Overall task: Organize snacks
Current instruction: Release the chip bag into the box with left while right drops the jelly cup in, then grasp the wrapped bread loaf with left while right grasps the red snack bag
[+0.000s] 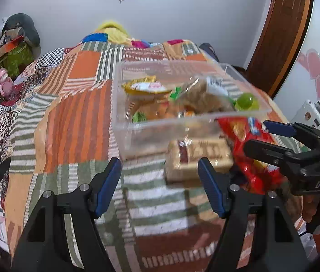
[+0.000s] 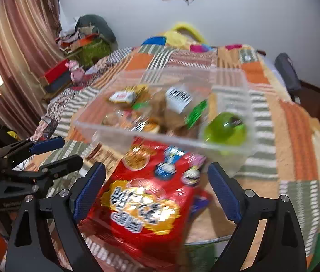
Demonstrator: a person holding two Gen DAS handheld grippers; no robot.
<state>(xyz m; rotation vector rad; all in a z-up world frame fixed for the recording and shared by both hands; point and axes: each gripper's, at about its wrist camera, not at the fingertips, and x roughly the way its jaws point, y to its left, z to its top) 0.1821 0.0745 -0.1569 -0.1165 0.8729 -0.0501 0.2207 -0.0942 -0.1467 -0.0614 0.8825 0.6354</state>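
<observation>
A: So, where does it stand?

B: The clear plastic box (image 1: 182, 113) sits on the bed (image 1: 80, 113), toward its right edge, on the patchwork quilt. Inside it are a yellow packet (image 1: 145, 87), a bag of brown biscuits (image 1: 205, 98) and a green round capsule (image 1: 247, 101). 2 snacks lie outside, touching or just beside the box's near wall: a beige wafer pack (image 1: 198, 158) and a red chip bag (image 2: 146, 201).

A: And the grippers?

B: The left gripper (image 1: 160, 185) hangs with its fingers spread and nothing between them; the wafer pack lies ahead, close to the right finger (image 1: 212, 190). The right gripper (image 2: 156, 190) has its fingers released too, straddling the red bag, which lies between them without either pad clearly pressing it.

A: What could go wrong?

B: I'd judge the bag the risk. It is puffy and slick, so a grasp on the air-filled middle could slip or crush the chips. Both views are blurred, which suggests fast movement; a quick closing might miss the bag. The box is light and sits on soft quilt, so pushing the bag against its wall could tip it. The 2 grippers are near each other, and reaching for neighbouring packs together could make them collide.
</observation>
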